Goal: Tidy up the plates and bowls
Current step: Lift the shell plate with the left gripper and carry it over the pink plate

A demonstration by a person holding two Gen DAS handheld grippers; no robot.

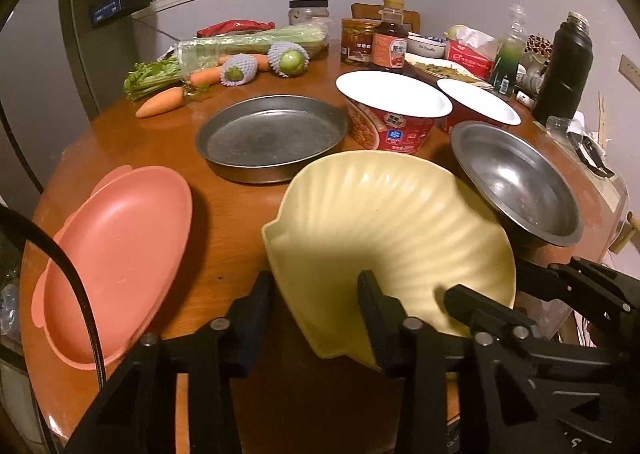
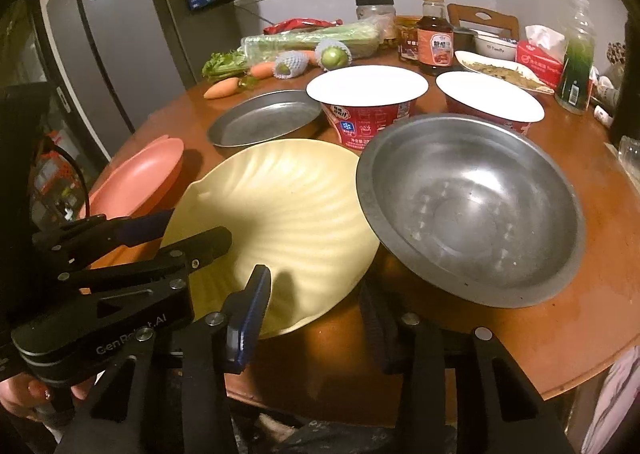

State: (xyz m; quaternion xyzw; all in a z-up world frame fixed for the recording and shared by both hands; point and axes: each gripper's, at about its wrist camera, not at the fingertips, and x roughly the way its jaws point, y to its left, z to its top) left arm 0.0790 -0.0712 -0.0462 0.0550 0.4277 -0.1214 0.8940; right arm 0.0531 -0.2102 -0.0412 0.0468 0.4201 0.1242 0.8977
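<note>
Left hand-held gripper [image 1: 314, 318]: lowest in the left wrist view. Its two black fingers straddle the near rim of the yellow plate [image 1: 380, 222], one outside the rim and one over the inside. I cannot tell whether the pads press on it.
Right hand-held gripper [image 2: 316, 306]: bottom centre of the right wrist view. The blue-padded finger lies over the plate's inside and the other is outside its near right edge. I cannot tell whether it grips.
Hand [image 2: 24, 394]: lower left corner of the right wrist view, around the left tool's handle.
Yellow plate, look: pale yellow and shell-shaped, with ribs fanning from the near edge and a small lug on its left rim. It is empty.
Yellow plate, place: centre foreground on the desk [image 1: 224, 222], with its right edge meeting the steel bowl [image 2: 472, 206]. Which one overlaps the other I cannot tell.
Pink plate [image 1: 120, 246]: one, oval and empty, at lower left, apart from the yellow one.
Steel pan [image 1: 272, 134]: one, round, shallow and dull, at centre behind the yellow plate.
Steel bowl: one, deep and shiny, at right.
Red paper bowls: two, white inside, side by side behind the steel bowl [image 1: 394, 110] [image 1: 478, 106].
Carrots [image 1: 160, 102]: three, at upper left.
Net-wrapped fruits [image 1: 288, 58]: two, beside the carrots.
</note>
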